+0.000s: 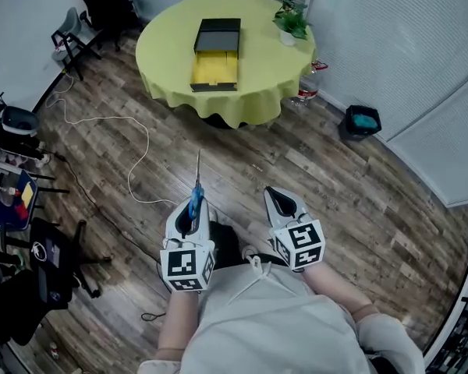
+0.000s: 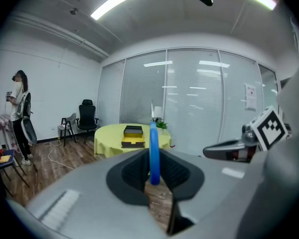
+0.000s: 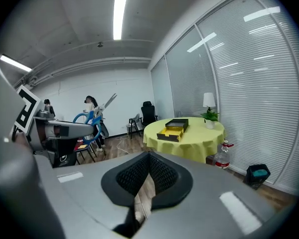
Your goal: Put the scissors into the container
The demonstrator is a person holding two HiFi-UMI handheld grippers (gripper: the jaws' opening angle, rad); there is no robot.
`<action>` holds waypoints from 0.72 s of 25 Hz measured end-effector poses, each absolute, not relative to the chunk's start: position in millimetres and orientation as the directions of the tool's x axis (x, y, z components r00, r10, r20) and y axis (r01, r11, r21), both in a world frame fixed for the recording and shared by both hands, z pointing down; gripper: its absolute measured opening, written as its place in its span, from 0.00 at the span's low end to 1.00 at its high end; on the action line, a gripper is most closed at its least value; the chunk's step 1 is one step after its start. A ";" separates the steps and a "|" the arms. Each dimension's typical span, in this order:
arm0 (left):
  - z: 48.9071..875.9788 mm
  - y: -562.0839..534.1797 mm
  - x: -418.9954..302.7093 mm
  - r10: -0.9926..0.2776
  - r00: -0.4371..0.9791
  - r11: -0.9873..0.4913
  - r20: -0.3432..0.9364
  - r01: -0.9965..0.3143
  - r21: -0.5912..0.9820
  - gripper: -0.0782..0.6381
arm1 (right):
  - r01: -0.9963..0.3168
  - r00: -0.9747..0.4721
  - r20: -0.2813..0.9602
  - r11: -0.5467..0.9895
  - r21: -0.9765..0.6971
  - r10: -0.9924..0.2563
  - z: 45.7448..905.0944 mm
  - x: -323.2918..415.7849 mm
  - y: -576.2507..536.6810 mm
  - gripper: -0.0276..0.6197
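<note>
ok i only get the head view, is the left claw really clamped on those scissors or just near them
observer: clamped. In the left gripper view the left claw grips the scissors by the blue handle.
operator: right claw holding anything
observer: no, the right gripper view shows the right claw shut and empty.
operator: anyone around
observer: yes, a person stands by the white wall, far left in the left gripper view.

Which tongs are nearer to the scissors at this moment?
Left. The left tongs are shut on the scissors, gripping the blue handle, with the blades pointing ahead. The right tongs are alongside, apart from the scissors, shut and empty.
</note>
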State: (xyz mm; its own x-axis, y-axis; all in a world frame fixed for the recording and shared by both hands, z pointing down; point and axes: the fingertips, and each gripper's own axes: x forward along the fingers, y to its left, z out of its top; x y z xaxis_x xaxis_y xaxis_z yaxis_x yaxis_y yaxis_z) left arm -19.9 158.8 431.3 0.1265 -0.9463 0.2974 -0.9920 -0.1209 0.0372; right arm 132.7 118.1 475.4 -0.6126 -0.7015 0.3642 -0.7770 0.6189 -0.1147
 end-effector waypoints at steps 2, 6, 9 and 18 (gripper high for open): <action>435.4 138.1 -28.0 -0.945 0.129 -0.121 0.299 -0.992 0.045 0.18 | -0.773 -0.615 0.365 0.625 -0.108 -0.699 476.7 125.1 102.1 0.04; 440.0 85.6 -46.9 -0.941 0.155 -0.149 0.299 -0.988 0.044 0.18 | -0.787 -0.596 0.366 0.610 -0.091 -0.715 479.9 109.7 55.1 0.05; 438.0 39.7 -64.1 -0.935 0.195 -0.192 0.297 -0.981 0.041 0.18 | -0.818 -0.559 0.372 0.567 -0.099 -0.741 478.4 96.6 12.5 0.04; 415.9 -109.8 -150.9 -0.914 0.300 -0.295 0.275 -0.954 0.059 0.18 | -0.853 -0.500 0.345 0.521 -0.037 -0.794 446.1 5.0 -122.3 0.04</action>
State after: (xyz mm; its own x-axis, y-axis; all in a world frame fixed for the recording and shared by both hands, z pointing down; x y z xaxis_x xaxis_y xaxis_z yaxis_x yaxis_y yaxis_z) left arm -150.9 -109.8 415.9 0.2995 -0.9137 0.2746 -0.9537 -0.2949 0.0590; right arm 5.0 -122.3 446.1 -0.5004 -0.7942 0.3447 -0.8526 0.5212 -0.0368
